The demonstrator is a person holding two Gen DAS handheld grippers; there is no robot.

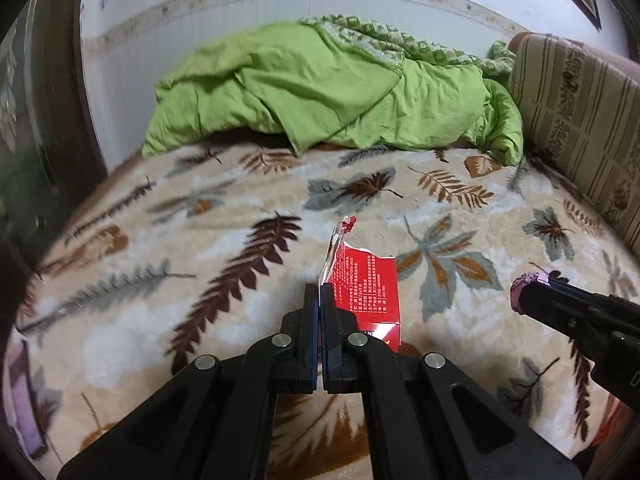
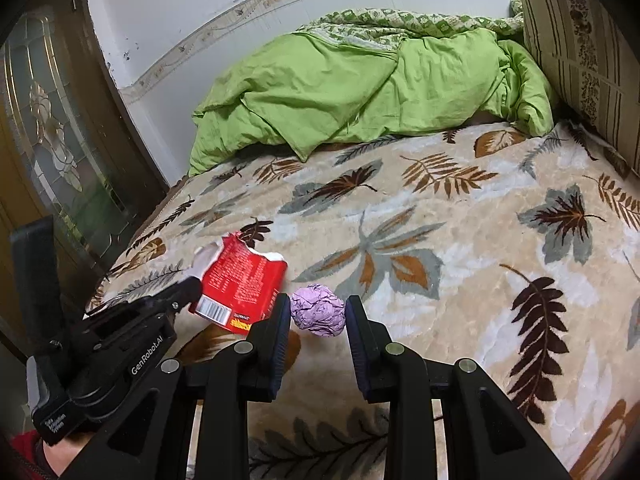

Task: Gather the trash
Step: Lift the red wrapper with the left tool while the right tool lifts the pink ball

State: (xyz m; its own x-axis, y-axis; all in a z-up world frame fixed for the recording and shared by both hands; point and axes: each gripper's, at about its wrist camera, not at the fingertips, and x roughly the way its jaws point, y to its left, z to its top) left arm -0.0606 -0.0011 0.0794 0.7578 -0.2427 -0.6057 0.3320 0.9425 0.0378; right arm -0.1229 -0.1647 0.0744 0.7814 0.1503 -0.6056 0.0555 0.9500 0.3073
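My left gripper (image 1: 321, 292) is shut on the torn edge of a red snack wrapper (image 1: 366, 290) and holds it just above the leaf-patterned blanket (image 1: 200, 208). In the right wrist view the left gripper (image 2: 188, 286) and the wrapper (image 2: 240, 284) show at the lower left. My right gripper (image 2: 318, 312) is closed around a crumpled purple paper ball (image 2: 318, 314), a finger on each side of it. In the left wrist view the right gripper (image 1: 532, 300) comes in from the right with the ball (image 1: 524, 286) at its tip.
A crumpled green quilt (image 1: 328, 88) lies at the far end of the bed. A striped headboard cushion (image 1: 580, 120) stands at the right. A dark wooden door with glass (image 2: 52, 148) is at the left, beside the bed's edge.
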